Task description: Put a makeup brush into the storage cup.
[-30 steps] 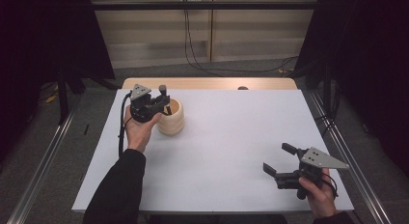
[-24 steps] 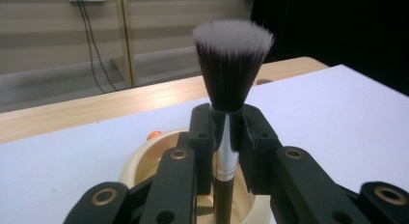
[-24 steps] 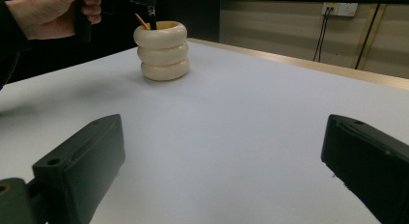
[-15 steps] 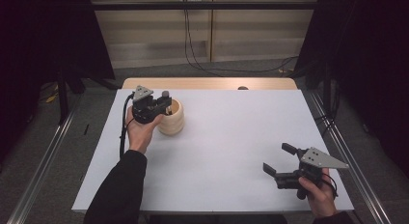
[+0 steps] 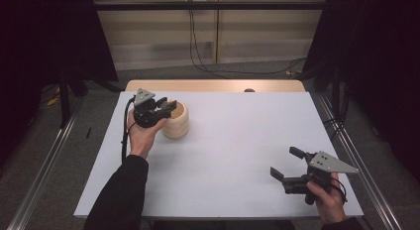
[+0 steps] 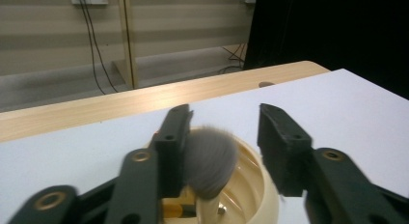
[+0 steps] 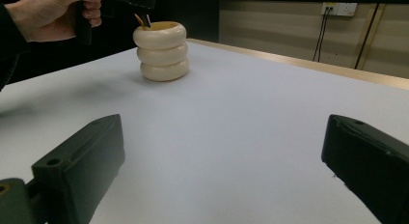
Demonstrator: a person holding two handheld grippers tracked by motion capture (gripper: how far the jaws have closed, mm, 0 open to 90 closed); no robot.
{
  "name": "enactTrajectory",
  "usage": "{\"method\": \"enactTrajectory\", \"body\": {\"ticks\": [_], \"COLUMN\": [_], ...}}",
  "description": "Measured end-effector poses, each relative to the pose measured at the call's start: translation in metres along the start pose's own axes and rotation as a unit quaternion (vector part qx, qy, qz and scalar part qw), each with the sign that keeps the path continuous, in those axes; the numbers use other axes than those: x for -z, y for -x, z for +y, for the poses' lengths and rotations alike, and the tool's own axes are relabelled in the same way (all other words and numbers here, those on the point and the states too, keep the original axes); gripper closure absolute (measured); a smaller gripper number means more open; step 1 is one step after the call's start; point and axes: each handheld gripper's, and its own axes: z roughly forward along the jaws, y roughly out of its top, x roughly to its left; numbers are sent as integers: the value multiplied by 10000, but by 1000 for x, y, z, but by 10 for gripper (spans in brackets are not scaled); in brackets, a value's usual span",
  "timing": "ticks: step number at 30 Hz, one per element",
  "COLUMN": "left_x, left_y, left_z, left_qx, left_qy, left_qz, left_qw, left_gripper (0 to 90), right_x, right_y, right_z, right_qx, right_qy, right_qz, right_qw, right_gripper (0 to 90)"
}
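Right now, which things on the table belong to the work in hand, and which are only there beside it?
In the job:
- left gripper, jaws just opened
- grey-bristled brush, between those jaws, in the holder
- cream ringed holder

Beside it:
- right gripper, open over bare table
- small dark object, far edge

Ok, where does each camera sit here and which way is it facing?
High view: above the person's side, looking forward and down on the table; both forearms, left gripper and right gripper show.
Left gripper view: rides that gripper, looking past its jaws down on a brush in the holder.
Right gripper view: low over the table, facing the holder; its open jaws and the left hand show.
All three share the holder.
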Motion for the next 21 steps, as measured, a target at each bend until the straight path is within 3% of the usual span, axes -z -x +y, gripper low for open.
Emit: {"method": "enactTrajectory", "body": {"ticks": [6,9,12,17,21], "left_x": [1,1,1,2,4], "left_y": [-3,-5,-6,-5,-5], "left_z": [0,-1,-1,-1,0], "left_qx": [11,120,40,1,-78], "left_qy": [-49,-17,-55,-49,40], "left_qz": [89,15,-35,22,-25], "left_qw": [9999,9999,10000,10000,10000], "left_gripper": [349,242,140,45,22], "right_x": [1,1,1,1,1], "right_y": [1,1,1,4,4], "right_z": [-1,-1,-1,-2,-3], "right_qx": [-2,-3,-28,-14,11], "right_qy": [2,5,-20,-6,-18], "right_qz": [-19,-16,-1,-21,-7], "right_qw": [10000,10000,10000,10000,10000], "right_gripper": [10,10,10,10,10]}}
